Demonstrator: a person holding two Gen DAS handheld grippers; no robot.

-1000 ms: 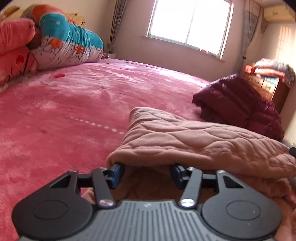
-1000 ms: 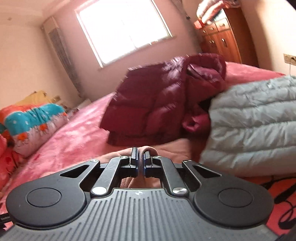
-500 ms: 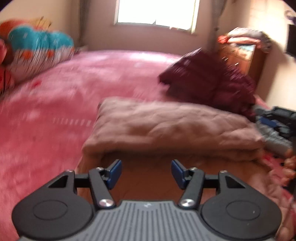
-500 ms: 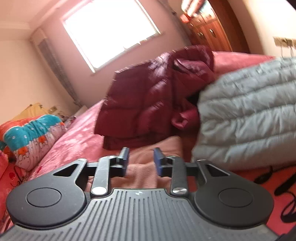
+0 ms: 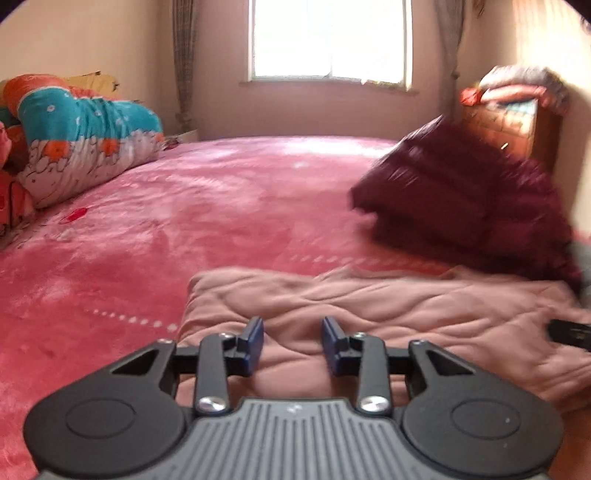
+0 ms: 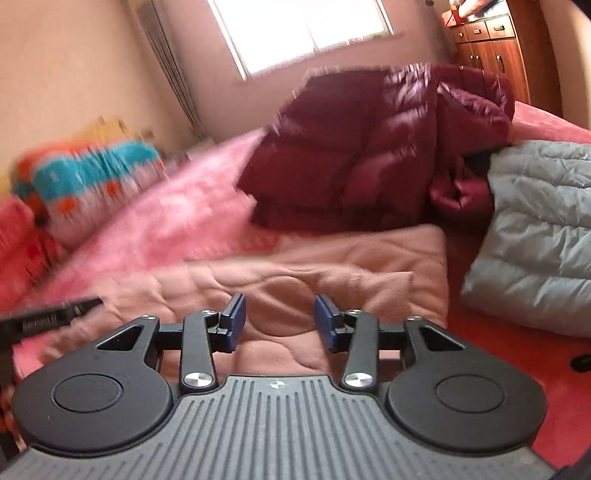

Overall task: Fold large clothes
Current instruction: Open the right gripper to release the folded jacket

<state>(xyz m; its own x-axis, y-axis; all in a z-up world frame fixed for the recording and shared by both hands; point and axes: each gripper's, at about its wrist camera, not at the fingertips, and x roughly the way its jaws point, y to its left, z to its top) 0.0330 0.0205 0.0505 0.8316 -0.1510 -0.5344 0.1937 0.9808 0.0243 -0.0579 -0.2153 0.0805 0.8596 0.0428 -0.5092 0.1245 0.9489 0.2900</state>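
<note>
Covering bed, pink blanket (image 5: pixel 229 206), sunlit window (image 5: pixel 328 37)

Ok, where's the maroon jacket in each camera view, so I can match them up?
Left wrist: the maroon jacket lies at right middle, beyond the pink garment.
Right wrist: the jacket fills the upper centre, beside the grey jacket on its right.
Shared landmark: the window behind the bed.

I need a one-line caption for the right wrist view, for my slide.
Right tongs, closing but gripping nothing, above folded pink garment on bed, beside maroon and grey jackets.
</note>
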